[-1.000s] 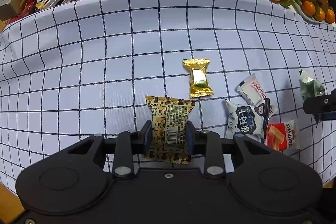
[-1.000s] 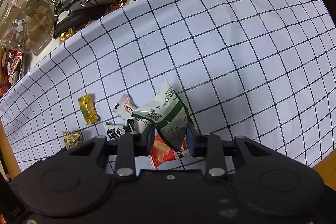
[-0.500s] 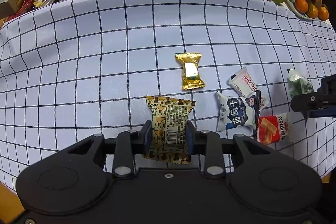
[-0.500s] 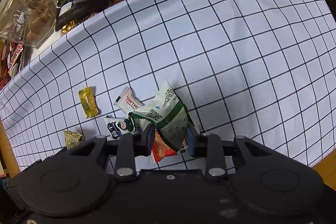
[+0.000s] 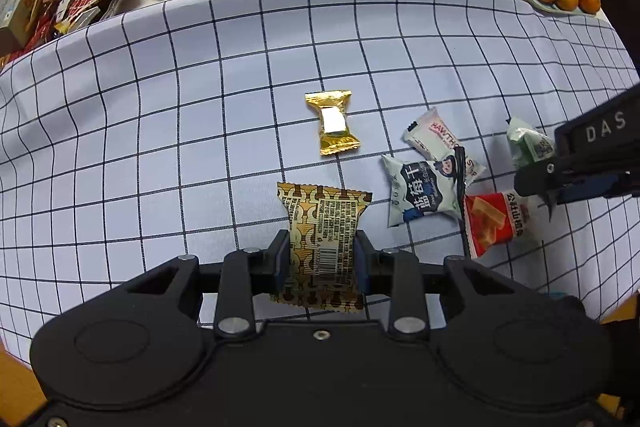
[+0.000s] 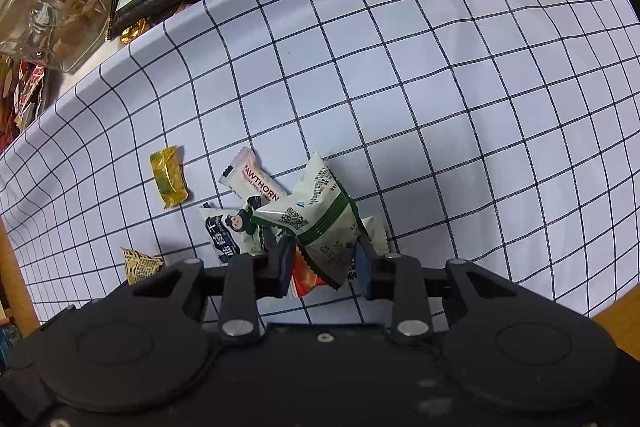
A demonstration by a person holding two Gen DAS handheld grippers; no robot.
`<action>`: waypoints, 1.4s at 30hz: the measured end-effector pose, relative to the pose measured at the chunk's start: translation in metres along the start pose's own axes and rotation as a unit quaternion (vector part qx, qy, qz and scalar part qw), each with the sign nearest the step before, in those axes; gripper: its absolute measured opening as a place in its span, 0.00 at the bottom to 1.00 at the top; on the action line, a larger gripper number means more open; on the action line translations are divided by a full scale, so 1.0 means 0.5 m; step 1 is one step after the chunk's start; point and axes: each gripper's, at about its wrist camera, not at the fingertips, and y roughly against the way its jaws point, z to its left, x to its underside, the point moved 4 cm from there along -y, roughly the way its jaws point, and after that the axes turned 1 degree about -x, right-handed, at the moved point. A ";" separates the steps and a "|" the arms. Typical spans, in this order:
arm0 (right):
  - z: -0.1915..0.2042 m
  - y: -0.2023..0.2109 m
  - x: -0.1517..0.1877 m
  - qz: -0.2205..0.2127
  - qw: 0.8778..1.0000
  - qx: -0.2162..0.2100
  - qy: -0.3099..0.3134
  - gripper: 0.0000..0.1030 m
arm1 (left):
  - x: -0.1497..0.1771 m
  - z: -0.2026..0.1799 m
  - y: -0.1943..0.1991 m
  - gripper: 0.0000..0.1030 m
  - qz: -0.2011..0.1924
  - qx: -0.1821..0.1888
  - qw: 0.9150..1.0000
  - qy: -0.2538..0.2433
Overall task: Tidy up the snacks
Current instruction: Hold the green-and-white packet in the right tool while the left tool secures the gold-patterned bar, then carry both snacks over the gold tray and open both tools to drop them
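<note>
left gripper (image 5: 321,258) pointing pretty much straight down, clamped on the gold patterned snack (image 5: 322,235), right gripper (image 6: 323,258) same steep tilt, pinching the green-striped packet (image 6: 320,223) over the checked cloth (image 6: 440,87)

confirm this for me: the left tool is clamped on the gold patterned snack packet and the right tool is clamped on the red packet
Not quite. The right tool is clamped on the white and green packet, as the right wrist view shows; the red packet lies on the cloth. The left tool does clamp the gold patterned snack packet.
</note>
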 end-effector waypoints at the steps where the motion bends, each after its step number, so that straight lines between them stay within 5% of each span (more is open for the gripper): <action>1: 0.000 -0.001 0.001 0.001 1.000 0.000 0.001 0.31 | 0.000 -0.002 0.000 0.40 0.000 -0.001 1.000 -0.002; 19: -0.008 0.014 0.000 -0.016 1.000 -0.001 0.012 0.31 | 0.004 0.001 0.022 0.40 -0.016 0.009 1.000 0.001; 27: -0.038 0.077 -0.004 -0.045 0.996 -0.074 -0.017 0.31 | 0.026 0.028 0.032 0.40 0.002 0.038 0.998 0.043; 32: -0.036 0.132 0.020 -0.097 0.990 -0.098 -0.008 0.32 | 0.041 0.031 0.095 0.40 -0.044 0.032 0.997 0.051; 38: -0.018 0.187 0.105 -0.247 0.967 -0.004 0.063 0.32 | 0.106 0.011 0.149 0.40 -0.098 0.002 0.994 0.043; 42: -0.032 0.188 0.207 -0.271 0.957 -0.016 0.101 0.32 | 0.188 -0.020 0.141 0.40 -0.089 0.027 0.995 0.033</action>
